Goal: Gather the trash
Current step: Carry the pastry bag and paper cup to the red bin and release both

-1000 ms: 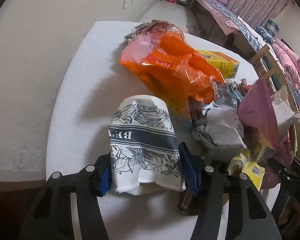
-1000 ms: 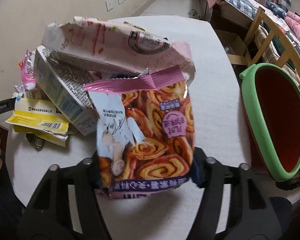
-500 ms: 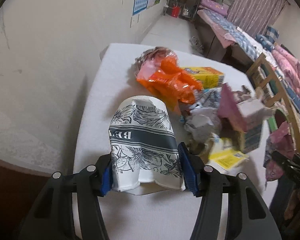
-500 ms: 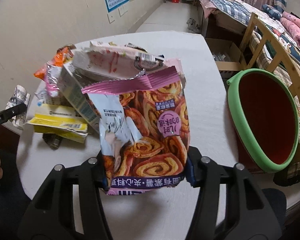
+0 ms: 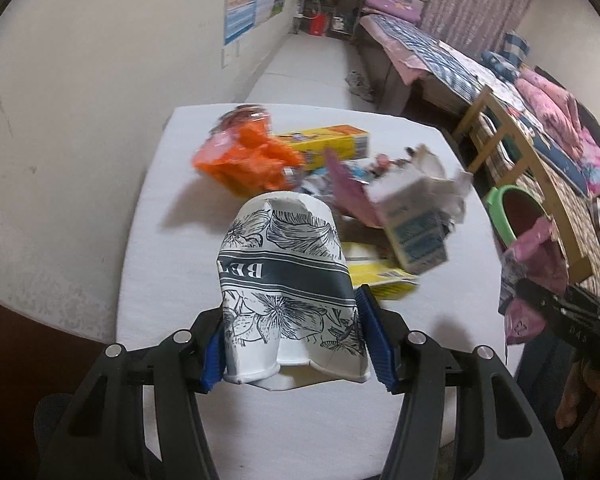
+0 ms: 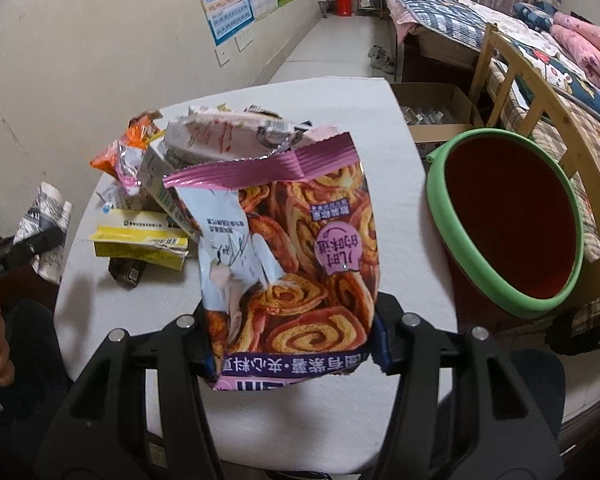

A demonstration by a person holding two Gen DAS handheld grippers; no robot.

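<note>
I have one piece of trash in each tool and both are lifted clear of the white table (image 5: 172, 216), so I judge this to be the carry step, with the drop into the bin next.

My left gripper (image 5: 296, 346) is clamped on a crushed paper cup (image 5: 284, 276) printed with black flowers and a dark band; the blue pads press its sides in near the rim. My right gripper (image 6: 294, 342) pinches the bottom end of a pink snack bag (image 6: 288, 256) showing swirl pastries, its torn top standing open toward the far side.

The green-rimmed bin (image 6: 436, 208) stands off the table's right edge, just beside a wooden chair. As far as I can see into its dark red inside, it holds nothing; its bottom is partly out of sight. A cardboard box (image 6: 432, 96) sits on the floor beyond it, with small things in it that I cannot identify.

Next I need to swing the right gripper rightward over the bin mouth and release the bag, then bring the cup across the whole table to the same opening.

Left on the table: an orange wrapper (image 5: 248, 160), a yellow carton (image 5: 328, 140), a torn white carton (image 5: 416, 228), and a flattened yellow box (image 6: 140, 238).
</note>
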